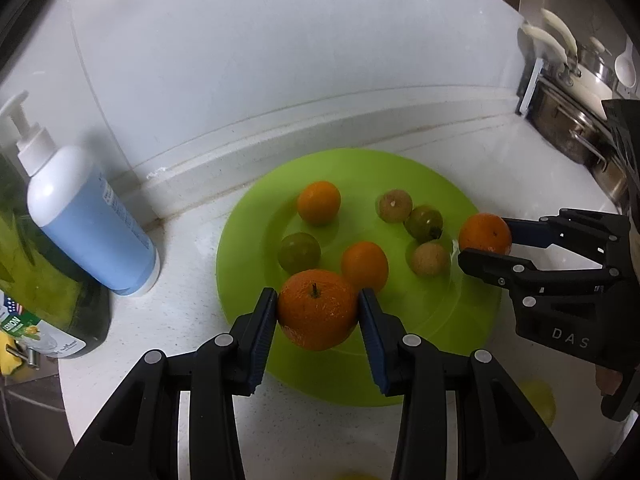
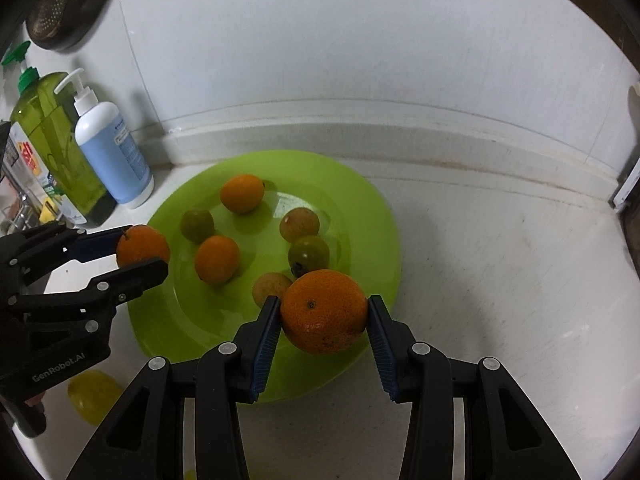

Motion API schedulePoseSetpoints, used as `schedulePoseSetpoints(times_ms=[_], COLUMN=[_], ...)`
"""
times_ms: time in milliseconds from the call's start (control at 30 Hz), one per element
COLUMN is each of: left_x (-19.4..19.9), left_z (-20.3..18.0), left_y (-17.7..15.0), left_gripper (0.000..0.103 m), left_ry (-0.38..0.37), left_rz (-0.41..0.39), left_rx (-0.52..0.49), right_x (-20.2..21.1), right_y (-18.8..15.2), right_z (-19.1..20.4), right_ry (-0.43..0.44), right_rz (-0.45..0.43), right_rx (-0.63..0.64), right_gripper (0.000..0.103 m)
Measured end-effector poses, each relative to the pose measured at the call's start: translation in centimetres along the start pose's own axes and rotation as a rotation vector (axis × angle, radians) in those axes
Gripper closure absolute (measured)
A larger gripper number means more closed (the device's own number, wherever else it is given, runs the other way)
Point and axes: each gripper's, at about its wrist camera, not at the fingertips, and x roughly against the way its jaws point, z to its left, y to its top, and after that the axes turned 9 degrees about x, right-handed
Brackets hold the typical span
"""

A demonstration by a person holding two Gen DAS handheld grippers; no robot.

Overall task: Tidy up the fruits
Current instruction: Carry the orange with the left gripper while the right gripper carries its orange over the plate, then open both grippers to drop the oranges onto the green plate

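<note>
Two oranges are clamped, one in my left gripper (image 1: 318, 312), one in my right gripper (image 2: 324, 314), both over the green plate (image 1: 256, 216) where six fruits already lie. I hold them low, likely to set them down gently.

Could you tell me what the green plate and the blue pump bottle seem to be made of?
The green plate looks like glossy plastic or melamine: uniform lime colour, with faint reflections of the fruit on its surface. The blue pump bottle appears to be smooth, matte plastic, opaque white at the shoulder and base, with a printed blue label or sleeve around the body.
</note>
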Motion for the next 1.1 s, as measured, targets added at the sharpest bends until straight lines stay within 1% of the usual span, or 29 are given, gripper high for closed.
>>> schedulePoseSetpoints(times_ms=[333,533,567,600,633,867,1100], left_x=[-1.1,-1.0,-0.9,-0.7,-0.5,1.8,5.6], left_z=[-0.6,-0.6,-0.6,-0.7,-0.7,-0.6,-0.9], left_y=[-0.3,-0.3,-0.3,-0.3,-0.3,-0.4,-1.3], left_gripper=[0.062,0.062,0.062,0.062,0.061,0.056,0.054], left_ry=[-0.020,-0.030,-0.033,-0.032,-0.030,-0.013,0.014], left_rz=[0.037,0.038,0.035,0.028,0.021,-0.037,-0.114], left_rx=[-0.023,-0.013,-0.015,-0.018,-0.022,-0.019,-0.018], right_x=[-0.6,-0.7,-0.5,-0.4,-0.2,1.5,4.0], right_y=[-0.3,-0.2,-0.2,-0.1,-0.1,-0.2,-0.8], right_z=[0.6,0.6,0.6,0.7,0.8,1.0,1.8], right_ry=[0.030,0.041,0.040,0.038,0.036,0.030,0.031], right_rz=[0.018,0.021,0.020,0.017,0.010,-0.022,-0.068], right_rx=[0.017,-0.003,-0.001,-0.001,0.002,-0.013,-0.013], right_gripper=[0.059,0.058,0.055,0.050,0.048,0.047,0.047])
